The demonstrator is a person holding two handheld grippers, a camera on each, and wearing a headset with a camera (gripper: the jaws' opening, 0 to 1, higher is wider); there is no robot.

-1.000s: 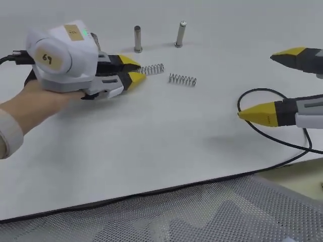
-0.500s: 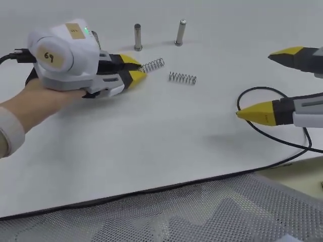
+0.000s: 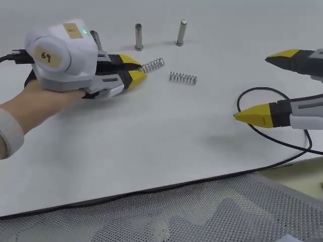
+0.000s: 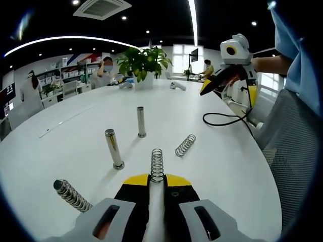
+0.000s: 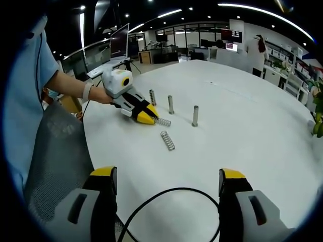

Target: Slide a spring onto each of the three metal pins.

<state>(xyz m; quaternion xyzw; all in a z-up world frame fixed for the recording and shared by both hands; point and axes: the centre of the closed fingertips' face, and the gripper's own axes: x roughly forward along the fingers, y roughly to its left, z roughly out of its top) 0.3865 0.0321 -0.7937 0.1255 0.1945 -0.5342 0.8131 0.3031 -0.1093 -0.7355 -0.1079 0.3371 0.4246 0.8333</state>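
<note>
Spring (image 3: 153,64) | judged light, flexible, prone to roll; hold one end, bore free | clenched by its end in left tongs (image 3: 135,69), toward far edge of worktop (image 3: 151,146), near bare pins (image 3: 138,37) | right tongs (image 3: 252,87) released.

The table (image 3: 151,146) is big, white and smooth. Three metal pins stand up on it in a row: the near pin (image 4: 70,194) has a spring around it, the middle pin (image 4: 113,148) and the far pin (image 4: 141,121) are bare. A loose spring (image 3: 182,77) lies flat near them. A second spring (image 3: 153,65) is just beside it; I cannot tell if it touches the table. A black cable (image 3: 255,90) makes a loop on the top. A green plant (image 4: 144,63) stands at the far end
</note>
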